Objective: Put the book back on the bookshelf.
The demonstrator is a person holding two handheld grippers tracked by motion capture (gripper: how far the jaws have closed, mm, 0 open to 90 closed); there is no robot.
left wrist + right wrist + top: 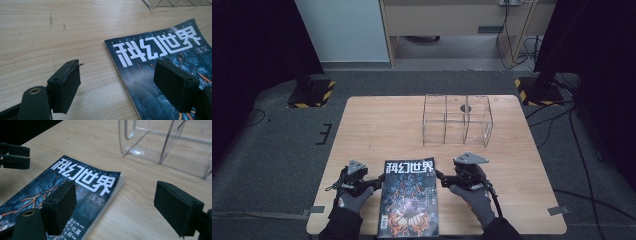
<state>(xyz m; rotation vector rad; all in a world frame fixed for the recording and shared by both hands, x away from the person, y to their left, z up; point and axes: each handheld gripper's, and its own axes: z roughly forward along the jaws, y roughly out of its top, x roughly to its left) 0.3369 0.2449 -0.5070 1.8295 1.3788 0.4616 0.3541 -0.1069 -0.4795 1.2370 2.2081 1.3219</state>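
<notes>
The dark-covered paperback magazine lies flat at the 6 o'clock table edge. Both the left gripper and the right gripper stand apart, straddling its side edges; lower evenly, then close.

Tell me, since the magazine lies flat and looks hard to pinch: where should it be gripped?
Probably at its two long edges near the title end. The magazine lies flat on the table, so only the edges offer purchase. The left tool and right tool flank those edges, jaws open.
</notes>
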